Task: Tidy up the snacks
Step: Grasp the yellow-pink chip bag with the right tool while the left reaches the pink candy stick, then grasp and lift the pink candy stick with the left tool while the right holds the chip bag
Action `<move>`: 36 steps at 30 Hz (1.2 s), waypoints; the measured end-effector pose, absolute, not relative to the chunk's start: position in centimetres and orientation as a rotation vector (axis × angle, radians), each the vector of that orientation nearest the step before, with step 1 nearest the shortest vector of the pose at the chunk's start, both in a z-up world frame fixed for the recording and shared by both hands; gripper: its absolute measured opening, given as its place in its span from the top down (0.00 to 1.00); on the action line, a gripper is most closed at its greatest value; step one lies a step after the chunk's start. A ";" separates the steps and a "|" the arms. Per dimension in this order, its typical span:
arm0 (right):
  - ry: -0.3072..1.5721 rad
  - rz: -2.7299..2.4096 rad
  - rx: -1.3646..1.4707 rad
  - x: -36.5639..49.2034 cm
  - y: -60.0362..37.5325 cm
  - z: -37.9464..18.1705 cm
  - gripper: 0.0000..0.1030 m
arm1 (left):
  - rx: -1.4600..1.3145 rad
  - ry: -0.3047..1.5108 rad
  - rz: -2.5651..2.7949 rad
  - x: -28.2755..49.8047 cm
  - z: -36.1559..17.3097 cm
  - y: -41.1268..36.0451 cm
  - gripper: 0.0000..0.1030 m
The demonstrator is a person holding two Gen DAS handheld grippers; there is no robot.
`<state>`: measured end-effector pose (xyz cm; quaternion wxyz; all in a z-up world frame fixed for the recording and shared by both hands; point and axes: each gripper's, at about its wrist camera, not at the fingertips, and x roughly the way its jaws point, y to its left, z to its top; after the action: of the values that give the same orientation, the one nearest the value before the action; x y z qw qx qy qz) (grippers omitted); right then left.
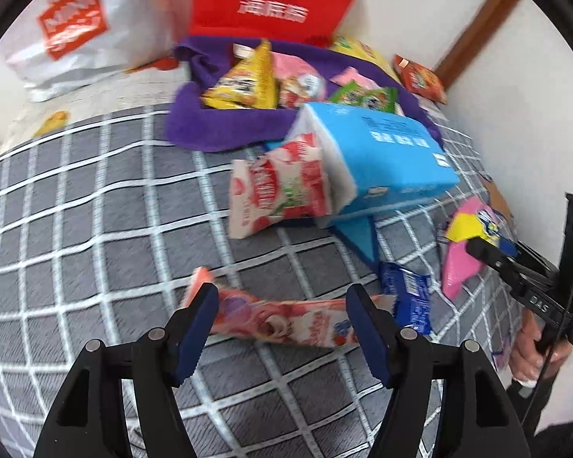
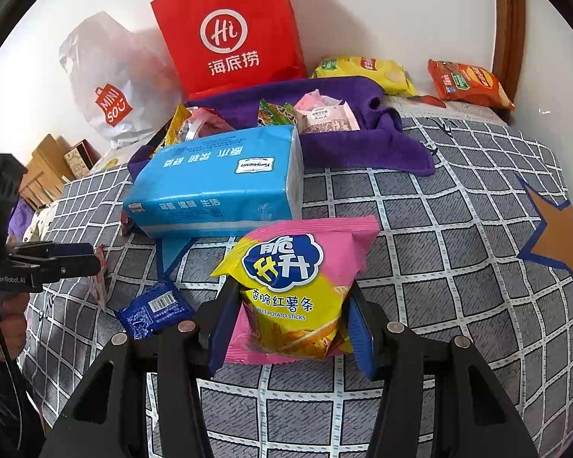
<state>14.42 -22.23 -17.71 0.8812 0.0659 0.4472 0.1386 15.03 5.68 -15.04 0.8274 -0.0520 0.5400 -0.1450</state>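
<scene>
My right gripper (image 2: 290,324) is shut on a pink and yellow sweet potato stick bag (image 2: 294,286), holding it just above the checked bed cover; it also shows in the left wrist view (image 1: 466,252). My left gripper (image 1: 282,305) is open over a long pink strawberry snack packet (image 1: 286,320) lying flat between its fingers. A small blue biscuit packet (image 1: 408,297) (image 2: 154,311) lies between the two grippers. A purple cloth (image 2: 347,145) (image 1: 217,126) at the back holds several snack packets.
A blue tissue pack (image 2: 217,183) (image 1: 382,152) lies mid-bed with a red and white snack bag (image 1: 279,191) leaning on it. A red paper bag (image 2: 229,30) and white Miniso bag (image 2: 110,87) stand against the wall. Yellow (image 2: 366,70) and orange (image 2: 470,84) chip bags lie at back right.
</scene>
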 end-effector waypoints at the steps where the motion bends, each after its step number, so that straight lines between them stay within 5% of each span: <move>1: 0.931 0.290 0.138 14.4 -22.3 -17.7 0.49 | -0.125 1.141 -0.300 14.8 -14.9 6.0 0.35; 22: 0.917 0.349 0.151 14.1 -22.9 -17.9 0.49 | -0.356 1.219 -0.232 16.4 -17.0 6.1 0.35; 30: 0.917 0.362 0.162 14.2 -23.0 -18.3 0.49 | -0.251 1.174 -0.165 17.3 -17.2 3.3 0.37; 32: 0.917 0.363 0.163 14.3 -23.0 -18.3 0.49 | -0.189 1.150 -0.145 17.3 -17.2 2.3 0.43; 36: 0.916 0.367 0.159 14.3 -23.0 -18.3 0.49 | -0.096 1.130 -0.134 17.1 -17.2 1.7 0.73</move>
<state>14.28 -22.97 -18.35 0.8776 0.0762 0.4394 0.1758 17.06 1.73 -17.15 0.8414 -0.0457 0.5348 -0.0633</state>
